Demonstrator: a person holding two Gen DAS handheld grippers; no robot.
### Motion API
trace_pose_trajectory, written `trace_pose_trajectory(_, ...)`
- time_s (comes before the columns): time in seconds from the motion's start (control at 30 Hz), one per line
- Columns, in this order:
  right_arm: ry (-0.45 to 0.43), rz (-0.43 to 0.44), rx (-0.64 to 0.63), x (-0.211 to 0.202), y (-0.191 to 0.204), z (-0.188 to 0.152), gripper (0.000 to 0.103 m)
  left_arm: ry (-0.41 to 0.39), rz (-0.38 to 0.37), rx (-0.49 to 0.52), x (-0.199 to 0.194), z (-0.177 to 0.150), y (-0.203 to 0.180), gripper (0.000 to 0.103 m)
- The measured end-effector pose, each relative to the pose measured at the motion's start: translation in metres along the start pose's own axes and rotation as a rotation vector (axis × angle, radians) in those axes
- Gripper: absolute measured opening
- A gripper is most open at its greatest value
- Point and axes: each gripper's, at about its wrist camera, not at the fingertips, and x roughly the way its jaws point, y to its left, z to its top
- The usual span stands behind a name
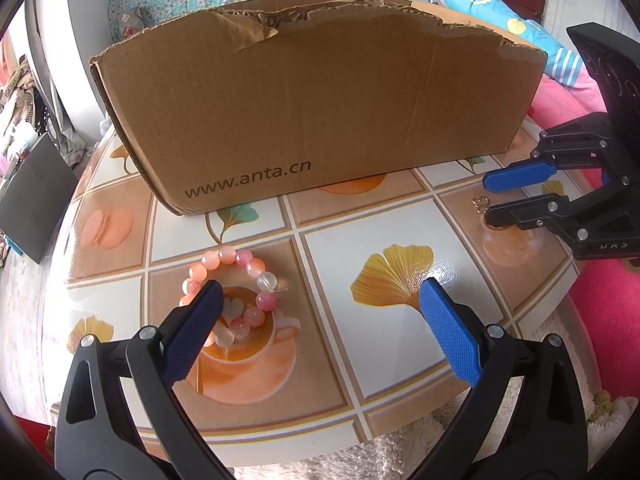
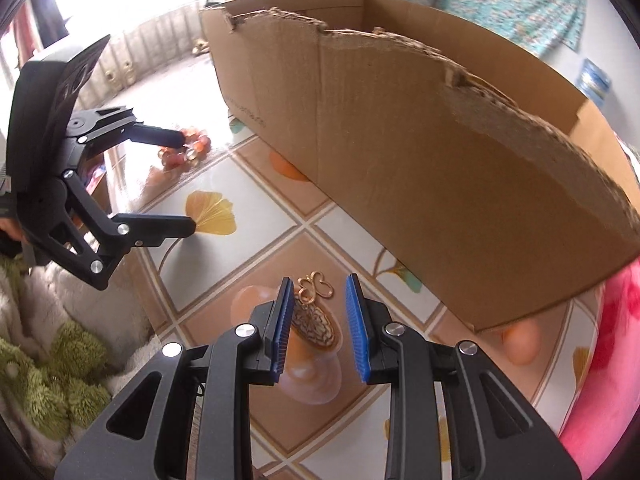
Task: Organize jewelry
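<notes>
The right gripper (image 2: 318, 314) stands partly open, empty, its pads straddling the gold earring (image 2: 314, 314) lying flat on the bench (image 2: 264, 208). Closing squarely on the oval body, not the thin hook, should hold best. The left gripper (image 1: 320, 320) gapes wide, empty, one pad over the pink bead bracelet (image 1: 236, 296). Only the right wrist view shows inside the cardboard box (image 2: 420, 152); only the left shows the bracelet's full ring.

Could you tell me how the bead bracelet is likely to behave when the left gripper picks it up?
The bracelet is round glossy beads on a thin string, so it will probably sag limply instead of holding its ring shape. The smooth beads may slip or roll between the pads of the open left gripper. It looks small and probably light.
</notes>
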Motion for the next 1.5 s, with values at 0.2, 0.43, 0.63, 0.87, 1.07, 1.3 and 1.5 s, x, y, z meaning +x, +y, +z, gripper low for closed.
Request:
trace_pose_trajectory(0.2,0.007,0.062,0.006,0.001,-0.002,0.003,0.016,0.001,0.0,-0.001,0.0,0.0,0.0,0.095)
trace_pose_trajectory(0.43,-0.014,0.052,0.048,0.002,-0.003,0.0,0.016,0.001,0.0,0.0,0.0,0.0,0.0,0.095)
trace_pose_trajectory(0.63,-0.028,0.046,0.095,-0.003,-0.007,-0.004,0.004,0.0,0.001,-0.001,0.0,0.0,0.0,0.095)
trace_pose_trajectory(0.87,-0.061,0.006,0.28,-0.021,-0.02,-0.006,0.008,0.001,0.001,-0.001,0.0,0.0,0.0,0.095)
trace_pose_trajectory(1.07,-0.078,-0.004,0.475,-0.021,-0.015,-0.017,0.028,-0.001,0.005,-0.006,0.001,0.001,-0.001,0.095)
trace_pose_trajectory(1.3,-0.056,-0.172,0.422,-0.004,0.007,-0.009,0.028,0.001,0.004,-0.003,0.001,0.001,-0.001,0.095)
trace_pose_trajectory(1.5,-0.059,-0.23,0.434,0.002,0.017,-0.003,0.027,-0.003,0.006,-0.005,0.002,0.001,0.0,0.095)
